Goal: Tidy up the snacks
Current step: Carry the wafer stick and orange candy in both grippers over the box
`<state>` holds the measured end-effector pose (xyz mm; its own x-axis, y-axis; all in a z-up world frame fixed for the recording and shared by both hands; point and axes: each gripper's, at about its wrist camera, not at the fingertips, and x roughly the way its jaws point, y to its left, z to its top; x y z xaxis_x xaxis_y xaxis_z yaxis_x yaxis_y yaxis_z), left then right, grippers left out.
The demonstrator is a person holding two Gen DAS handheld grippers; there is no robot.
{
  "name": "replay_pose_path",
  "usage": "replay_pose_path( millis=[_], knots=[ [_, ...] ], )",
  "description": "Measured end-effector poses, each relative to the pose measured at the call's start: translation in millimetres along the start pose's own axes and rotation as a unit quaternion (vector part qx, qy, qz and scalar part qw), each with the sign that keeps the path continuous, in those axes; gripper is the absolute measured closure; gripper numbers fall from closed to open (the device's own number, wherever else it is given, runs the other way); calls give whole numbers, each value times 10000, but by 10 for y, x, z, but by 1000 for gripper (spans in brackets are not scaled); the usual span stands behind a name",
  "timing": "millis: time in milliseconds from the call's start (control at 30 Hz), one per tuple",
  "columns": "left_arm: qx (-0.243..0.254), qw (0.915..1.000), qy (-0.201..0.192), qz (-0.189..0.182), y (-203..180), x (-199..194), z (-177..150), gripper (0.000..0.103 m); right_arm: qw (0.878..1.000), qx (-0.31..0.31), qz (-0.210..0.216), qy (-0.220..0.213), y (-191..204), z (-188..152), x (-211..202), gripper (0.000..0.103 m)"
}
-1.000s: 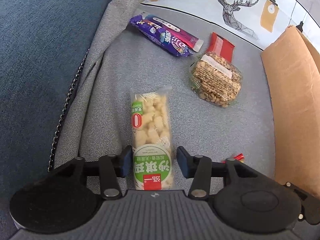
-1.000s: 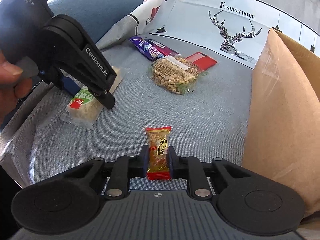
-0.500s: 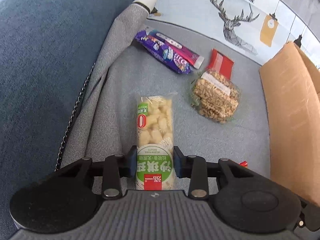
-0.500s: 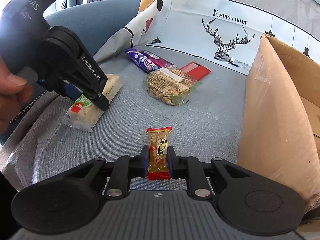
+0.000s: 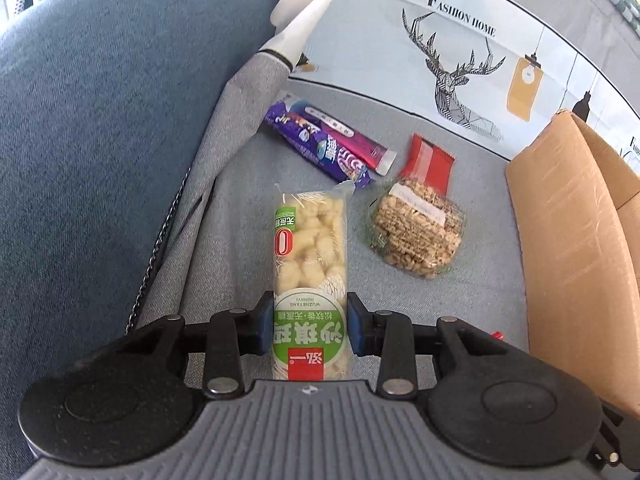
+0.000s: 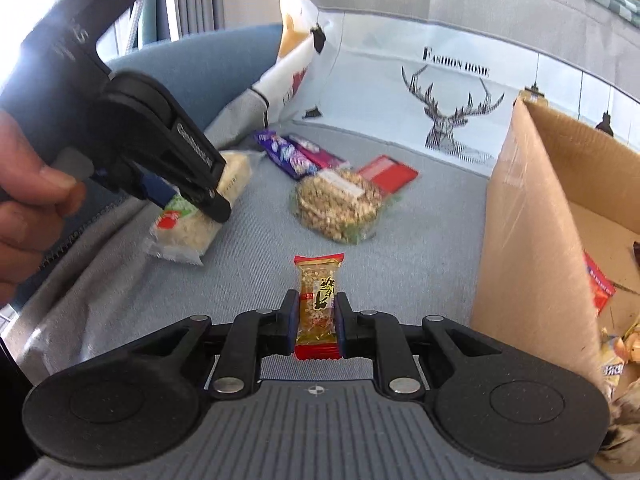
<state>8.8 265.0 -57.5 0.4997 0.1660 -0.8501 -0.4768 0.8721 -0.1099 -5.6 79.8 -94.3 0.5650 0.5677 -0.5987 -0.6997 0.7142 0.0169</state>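
Snacks lie on a grey cushion (image 5: 248,184): the left gripper (image 5: 311,326) has just closed onto a pale puffed-snack pack (image 5: 310,264), the right gripper (image 6: 317,322) pinches a small peanut bar (image 6: 318,300). Only the right wrist view shows a hand (image 6: 28,200) and wrappers inside the cardboard box (image 6: 516,216).

Six snack packs lie outside the box: one pale puffed-snack pack (image 5: 310,256), one small peanut bar (image 6: 319,300), one round nut cake (image 5: 416,232), two purple wrappers (image 5: 320,146), one red packet (image 5: 430,160). One cardboard box (image 5: 576,248).
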Motion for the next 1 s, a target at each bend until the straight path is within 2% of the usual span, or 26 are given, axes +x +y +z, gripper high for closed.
replay_pose_path(
  millis=[167,533,833,1000],
  knots=[
    [68,9999,-144,-36,-37,-36,14,63,9996,38,45,-269,-18,28,-92,84],
    [121,9985,-507,-173,-155,-110,74,64,9982,153,59,-576,-62,91,-162,84],
    [288,9941,-1010,-273,-403,-204,140,64,9957,364,3,-852,-151,189,-231,84],
    [223,9904,-1301,-399,-521,-289,177,64,9933,520,-76,-1027,-245,249,-318,84]
  ],
)
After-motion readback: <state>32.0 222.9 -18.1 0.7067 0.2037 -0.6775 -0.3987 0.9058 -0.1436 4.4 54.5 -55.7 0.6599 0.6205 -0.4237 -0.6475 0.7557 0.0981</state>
